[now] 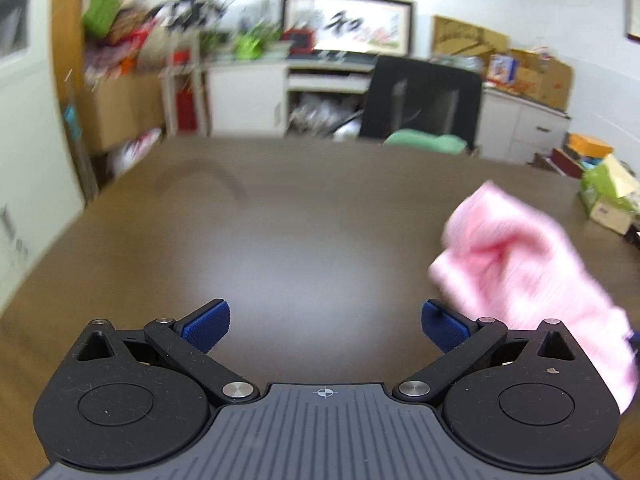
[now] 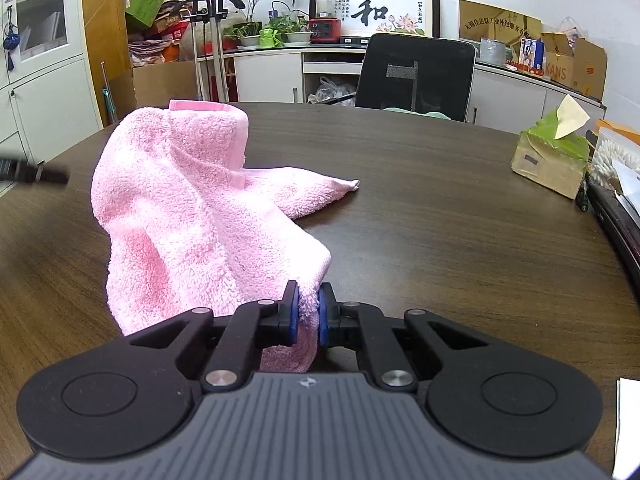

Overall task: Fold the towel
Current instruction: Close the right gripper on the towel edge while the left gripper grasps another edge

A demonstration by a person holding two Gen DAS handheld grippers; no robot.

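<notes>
A pink towel [image 2: 192, 208] lies bunched on the dark wooden table [image 2: 440, 208], one part standing up in a hump, one corner trailing right. My right gripper [image 2: 309, 316] is shut on the towel's near corner, just above the table. In the left wrist view the towel [image 1: 528, 264] shows blurred at the right. My left gripper [image 1: 325, 324] is open and empty, its blue pads [image 1: 206, 326] wide apart over bare table, left of the towel.
A green tissue box [image 2: 554, 156] and other clutter sit at the table's right edge. A black office chair [image 2: 416, 72] stands behind the table. A dark object [image 2: 32, 174] pokes in at the left. Cabinets and boxes line the back wall.
</notes>
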